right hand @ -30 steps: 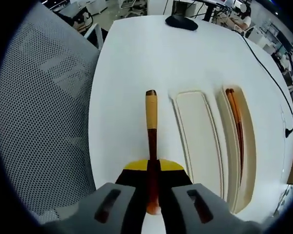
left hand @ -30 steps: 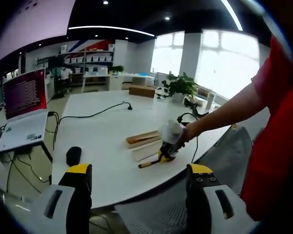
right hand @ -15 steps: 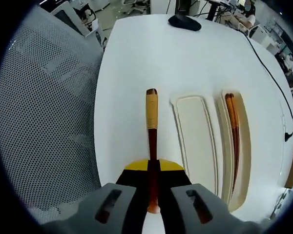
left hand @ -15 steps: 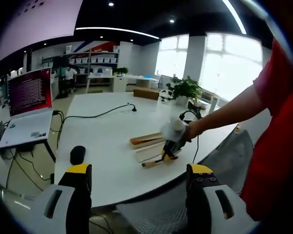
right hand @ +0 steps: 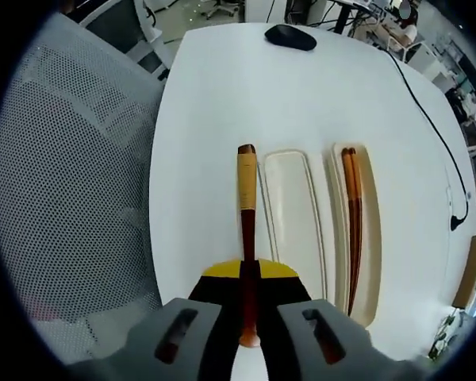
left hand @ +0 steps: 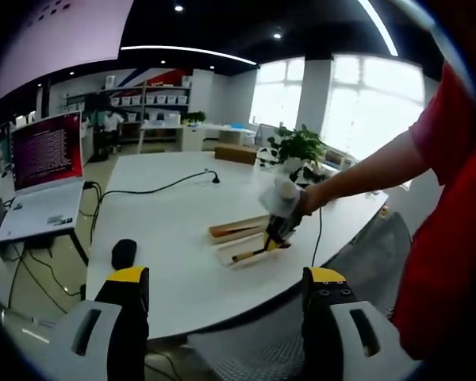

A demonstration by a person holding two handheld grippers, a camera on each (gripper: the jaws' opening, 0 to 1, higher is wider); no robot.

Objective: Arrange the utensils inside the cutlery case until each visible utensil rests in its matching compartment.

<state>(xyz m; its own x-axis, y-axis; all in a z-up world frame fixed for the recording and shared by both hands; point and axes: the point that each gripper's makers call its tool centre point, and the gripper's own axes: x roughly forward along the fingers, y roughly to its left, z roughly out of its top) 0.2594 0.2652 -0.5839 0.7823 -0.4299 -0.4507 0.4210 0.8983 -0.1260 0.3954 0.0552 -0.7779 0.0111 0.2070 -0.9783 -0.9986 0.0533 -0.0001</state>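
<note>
Wooden utensil (right hand: pixel 245 208) clamped in your right claw (right hand: pixel 247 305) — pointing at twelve o'clock; your left claw (left hand: pixel 226 311) gapes wide, empty.

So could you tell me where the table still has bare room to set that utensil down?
The widest bare stretch lies between the black mouse and the cutlery case. The case's near compartment is empty; the far one holds chopsticks. The right gripper grips the wooden-handled utensil over the strip between the case and the mesh chair.

In my right gripper view, the cutlery case (right hand: pixel 289 214) lies on the desk (right hand: pixel 214 87) at 1 o'clock; chopsticks (right hand: pixel 353 214) in its far compartment; mouse (right hand: pixel 289 36) at 12; chair (right hand: pixel 71 182) at 9.
</note>
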